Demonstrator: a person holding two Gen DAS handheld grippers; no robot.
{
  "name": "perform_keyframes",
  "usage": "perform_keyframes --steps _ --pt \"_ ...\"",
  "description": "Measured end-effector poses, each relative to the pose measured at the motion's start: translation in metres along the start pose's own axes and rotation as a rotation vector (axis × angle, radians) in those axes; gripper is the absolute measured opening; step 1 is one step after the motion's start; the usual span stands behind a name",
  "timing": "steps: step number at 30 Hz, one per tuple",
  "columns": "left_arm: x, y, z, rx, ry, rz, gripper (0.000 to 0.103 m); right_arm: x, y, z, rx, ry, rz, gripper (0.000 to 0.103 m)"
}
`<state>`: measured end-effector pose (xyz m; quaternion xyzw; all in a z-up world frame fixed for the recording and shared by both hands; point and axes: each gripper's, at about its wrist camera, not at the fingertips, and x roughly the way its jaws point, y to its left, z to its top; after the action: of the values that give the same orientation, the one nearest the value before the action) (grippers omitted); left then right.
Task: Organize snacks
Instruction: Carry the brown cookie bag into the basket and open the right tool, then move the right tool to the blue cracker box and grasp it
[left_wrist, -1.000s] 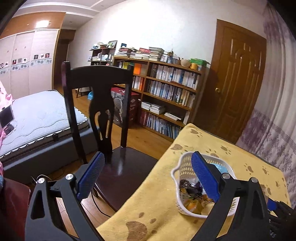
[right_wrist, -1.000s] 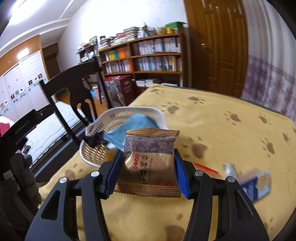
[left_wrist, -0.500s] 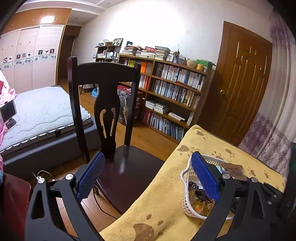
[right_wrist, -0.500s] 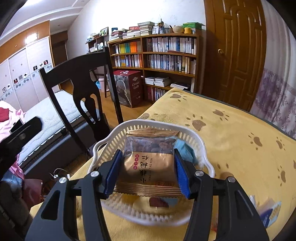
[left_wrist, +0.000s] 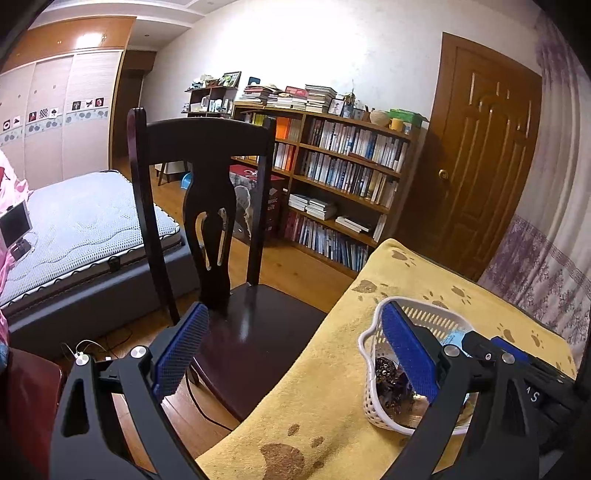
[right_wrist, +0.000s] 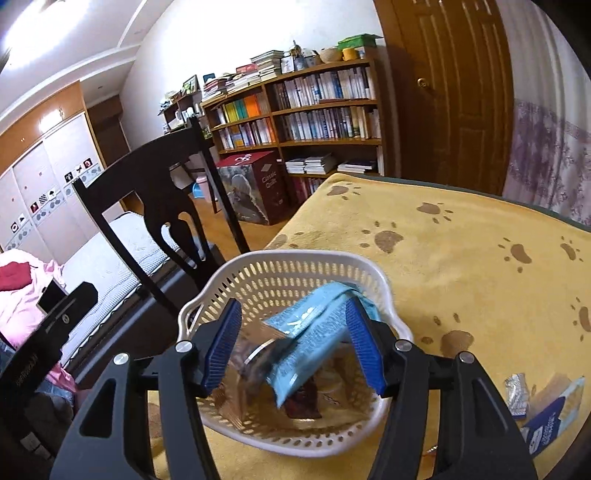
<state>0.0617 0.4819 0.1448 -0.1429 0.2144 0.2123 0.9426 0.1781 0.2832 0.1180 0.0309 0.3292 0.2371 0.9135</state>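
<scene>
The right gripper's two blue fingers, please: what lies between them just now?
In the right wrist view, the right gripper hangs open over the white basket; a light blue snack packet and a blurred brown packet lie between its fingers, ungripped.

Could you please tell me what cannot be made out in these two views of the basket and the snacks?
- Right wrist view: a blurred packet in the white basket; its print is unreadable.
- Right wrist view: the blue packets on the cloth are cut off by the right edge.
- Left wrist view: the basket's contents are largely hidden by the left gripper's fingers.
</scene>
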Motion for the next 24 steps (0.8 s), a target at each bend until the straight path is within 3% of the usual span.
perform_keyframes --steps 14,24 --pt "-0.003 -0.006 0.0 0.004 -0.003 -0.016 0.096 -0.014 0.0 -0.021 -0.003 -0.008 -0.04 0.059" --pt "-0.004 -0.016 -0.002 0.024 0.0 -0.041 0.097 -0.037 -0.034 -0.032 0.087 -0.027 -0.081 0.059"
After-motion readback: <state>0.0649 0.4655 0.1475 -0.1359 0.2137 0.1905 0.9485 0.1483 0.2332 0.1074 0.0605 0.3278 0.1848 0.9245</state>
